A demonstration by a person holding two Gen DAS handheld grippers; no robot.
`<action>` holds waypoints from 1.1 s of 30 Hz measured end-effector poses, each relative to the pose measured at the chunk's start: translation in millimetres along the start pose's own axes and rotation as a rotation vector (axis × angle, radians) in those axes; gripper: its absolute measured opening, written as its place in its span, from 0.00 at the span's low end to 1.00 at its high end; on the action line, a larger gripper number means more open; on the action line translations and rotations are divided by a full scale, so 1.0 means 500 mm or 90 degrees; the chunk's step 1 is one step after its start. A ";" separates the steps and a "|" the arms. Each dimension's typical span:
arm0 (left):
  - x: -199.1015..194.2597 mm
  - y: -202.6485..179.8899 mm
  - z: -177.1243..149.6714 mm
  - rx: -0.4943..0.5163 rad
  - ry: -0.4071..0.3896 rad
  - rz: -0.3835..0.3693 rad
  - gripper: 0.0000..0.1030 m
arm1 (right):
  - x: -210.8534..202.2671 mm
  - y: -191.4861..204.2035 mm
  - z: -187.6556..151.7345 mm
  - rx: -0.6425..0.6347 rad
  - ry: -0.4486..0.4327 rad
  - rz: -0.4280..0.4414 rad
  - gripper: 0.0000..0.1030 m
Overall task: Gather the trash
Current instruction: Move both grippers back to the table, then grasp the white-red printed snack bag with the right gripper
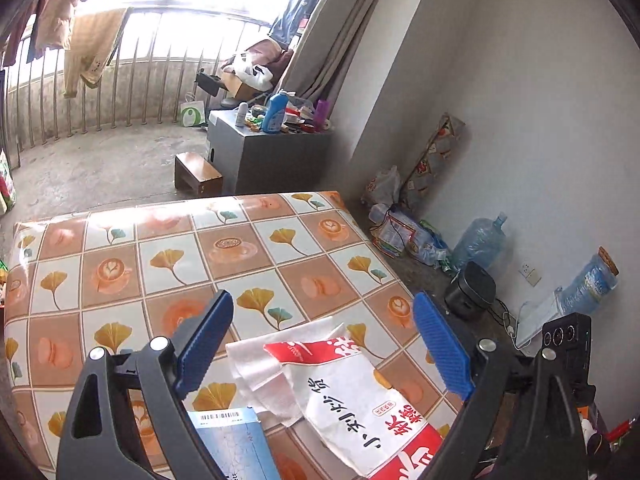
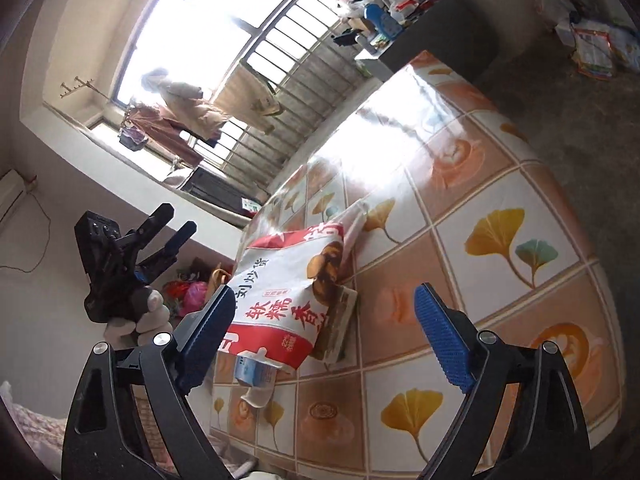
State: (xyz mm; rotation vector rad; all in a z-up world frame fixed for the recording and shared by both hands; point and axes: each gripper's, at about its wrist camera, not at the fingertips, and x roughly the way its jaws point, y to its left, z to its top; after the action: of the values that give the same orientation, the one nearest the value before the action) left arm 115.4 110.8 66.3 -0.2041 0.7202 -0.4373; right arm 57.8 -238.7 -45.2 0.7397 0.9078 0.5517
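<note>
Clearly both were released: my left hand-held gripper hovered over the red-and-white snack bag, and my right hand-held gripper was empty beside it. The bag lay on the desk over white paper and a blue card. I judged the glossy cloth could let the bag slide away. Bottles cluttered the floor by the wall.

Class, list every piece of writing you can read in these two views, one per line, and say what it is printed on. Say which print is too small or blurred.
"小刘炒货": black characters on the red-and-white snack bag, readable in the left wrist view.
"软糯香": large red characters on the same bag in the right wrist view.
Small red stamp on the bag: too small to read.
Barcode on the blue carton: digits too small to read.
Packets on the floor: blurred.
</note>
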 end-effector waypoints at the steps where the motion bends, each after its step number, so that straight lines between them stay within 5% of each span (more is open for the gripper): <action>1: -0.001 0.012 -0.010 -0.009 0.003 0.004 0.86 | 0.017 -0.001 -0.001 0.019 0.016 0.007 0.81; 11: 0.016 0.075 -0.083 -0.064 0.017 -0.012 0.86 | 0.127 0.048 0.018 0.044 0.150 -0.023 0.69; 17: 0.055 0.069 -0.124 -0.049 0.047 -0.014 0.86 | 0.153 0.082 0.007 -0.005 0.197 -0.090 0.43; 22: 0.049 0.069 -0.123 -0.043 0.035 -0.015 0.86 | 0.136 0.102 0.010 -0.027 0.189 -0.071 0.31; 29: -0.006 0.053 -0.093 -0.042 -0.025 -0.029 0.86 | 0.033 0.089 0.043 -0.004 0.109 0.014 0.27; 33: -0.010 0.007 -0.094 -0.014 -0.026 -0.054 0.86 | -0.040 0.053 0.039 0.004 0.058 -0.003 0.27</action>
State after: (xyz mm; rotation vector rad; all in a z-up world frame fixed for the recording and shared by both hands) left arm 81.2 114.6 33.6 -0.2639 0.6786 -0.5053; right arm 61.2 -242.6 -7.2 0.7224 0.9955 0.5823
